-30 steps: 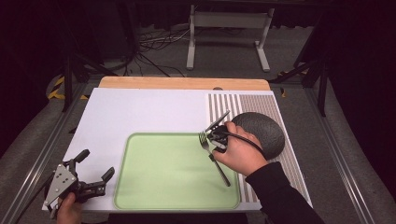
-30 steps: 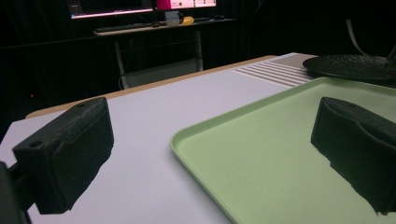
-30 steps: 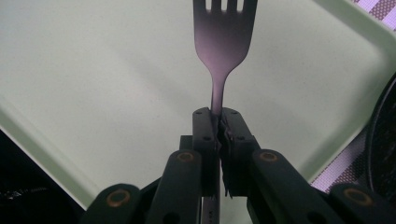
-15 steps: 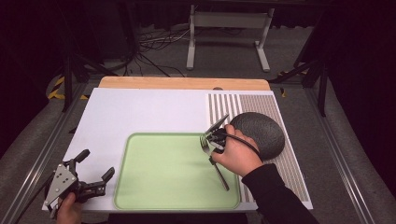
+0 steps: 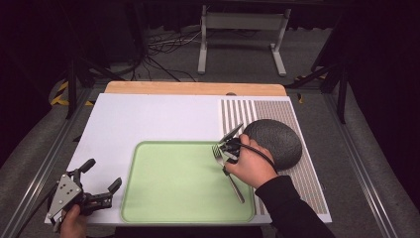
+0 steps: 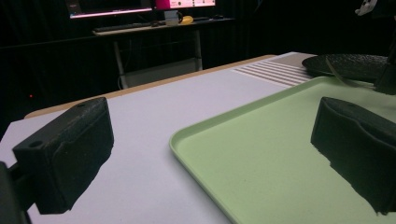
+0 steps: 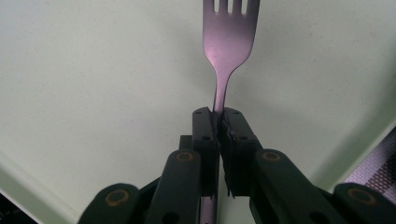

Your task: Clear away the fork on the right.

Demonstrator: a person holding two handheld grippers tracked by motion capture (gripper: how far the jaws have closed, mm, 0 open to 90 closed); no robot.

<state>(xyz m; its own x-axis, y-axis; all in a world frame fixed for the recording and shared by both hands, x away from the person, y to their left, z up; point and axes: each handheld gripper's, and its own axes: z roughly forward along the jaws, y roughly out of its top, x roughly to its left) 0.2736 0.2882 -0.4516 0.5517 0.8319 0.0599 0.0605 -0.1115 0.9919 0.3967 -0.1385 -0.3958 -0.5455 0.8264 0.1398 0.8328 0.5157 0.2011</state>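
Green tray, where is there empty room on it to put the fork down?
Most of the green tray is bare, from its left rim to the fork. It is crowded at the right edge, where the right gripper clamps the fork beside the dark plate. The left gripper sits off the tray's left rim.

Pale green tray (image 5: 178,188), silver fork (image 7: 229,42), striped mat (image 5: 277,111), dark speckled plate (image 5: 280,141).

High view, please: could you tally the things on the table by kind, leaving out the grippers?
Fork: 1
Green tray: 1
Dark plate: 1
Striped mat: 1
White board: 1
Total: 5
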